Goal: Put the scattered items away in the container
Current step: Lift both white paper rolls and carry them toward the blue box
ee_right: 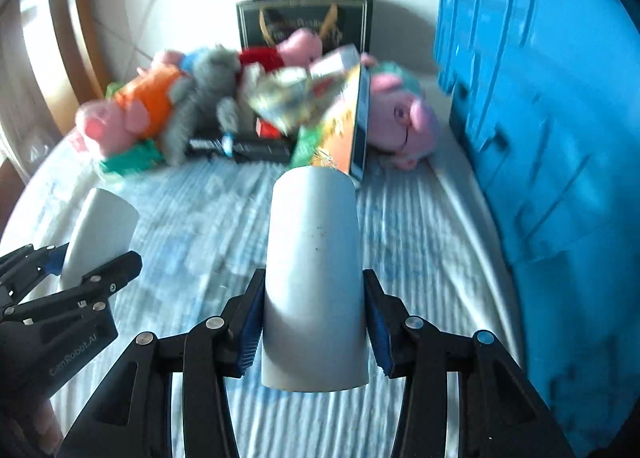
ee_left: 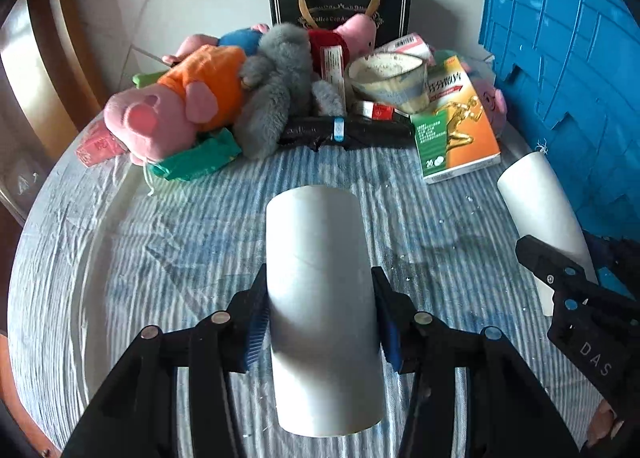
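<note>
Above a round surface point(ee_left: 120, 242) with striped blue cloth, near tiled floor, each gripper's fingers point(ee_left: 256, 322) clamp a white tube point(ee_left: 320, 298) between them.

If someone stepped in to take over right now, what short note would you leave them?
Left hand-held gripper: shut on a white tube.
Right hand-held gripper: shut on a second white tube.
Blue crate: at the right edge of the table.
Done: both tubes picked up, neither in the crate yet.
Left: the plush pigs, medicine box, paper cup and small packets piled at the back.
</note>
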